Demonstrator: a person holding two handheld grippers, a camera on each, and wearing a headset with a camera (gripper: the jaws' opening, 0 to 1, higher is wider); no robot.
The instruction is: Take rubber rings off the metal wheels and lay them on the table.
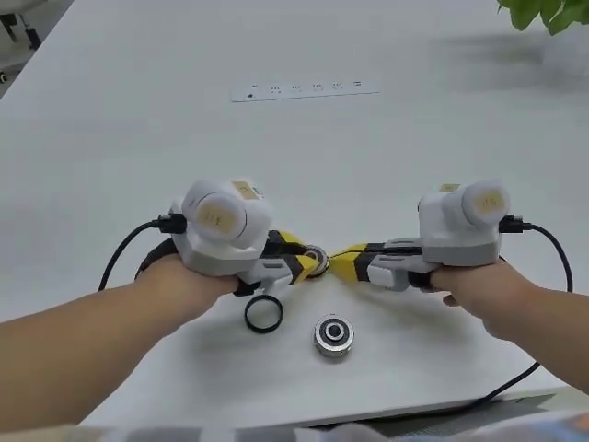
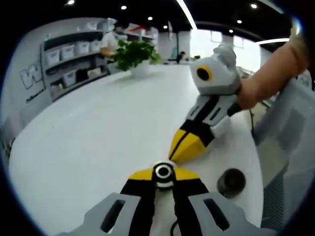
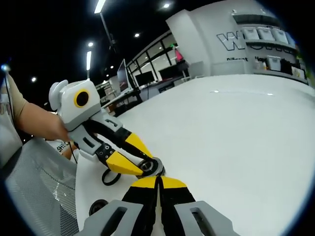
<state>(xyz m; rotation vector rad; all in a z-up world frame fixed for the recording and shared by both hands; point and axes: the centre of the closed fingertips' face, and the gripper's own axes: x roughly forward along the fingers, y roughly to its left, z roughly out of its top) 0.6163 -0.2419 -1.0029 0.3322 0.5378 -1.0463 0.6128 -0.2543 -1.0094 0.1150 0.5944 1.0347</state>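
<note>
While the left gripper is clamped on a metal wheel held over the table, the right gripper has its jaws pressed together, tips right at that wheel; one rubber ring lies flat near the table's front edge; a second wheel sits just beside it

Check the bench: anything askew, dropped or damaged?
Nothing stands out. One rubber ring lies flat on the table, apart from a metal wheel lying flat beside it. The left gripper holds a second wheel; the right gripper, jaws shut, has its tips at that wheel.
</note>
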